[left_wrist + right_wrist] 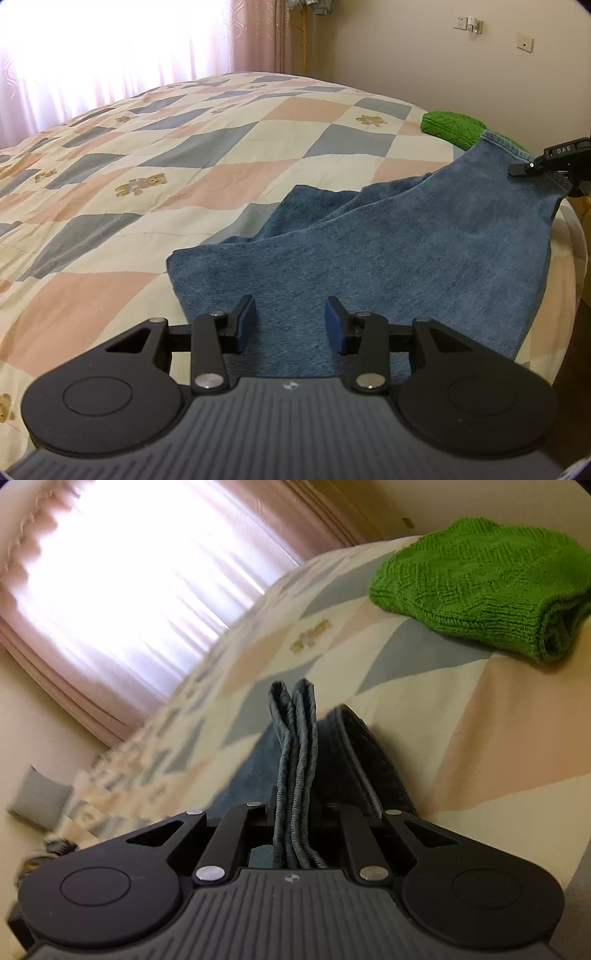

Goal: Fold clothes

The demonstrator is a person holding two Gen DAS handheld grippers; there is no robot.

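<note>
The jeans lie on the bed's checked quilt. The left claw hovers spread over their near edge, empty. At two o'clock, the right claw pinches the lifted hem, beside a green knitted sweater.

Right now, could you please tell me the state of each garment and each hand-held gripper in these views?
Left hand-held gripper: open, poised over the jeans' near end, gripping nothing.
Right hand-held gripper: shut on the jeans' bunched edge.
Blue jeans: partly folded; one end raised, the rest lying on the quilt.
Green knitted sweater: folded, resting on the quilt beyond the jeans.
Patchwork quilt: spread flat over the bed.
</note>
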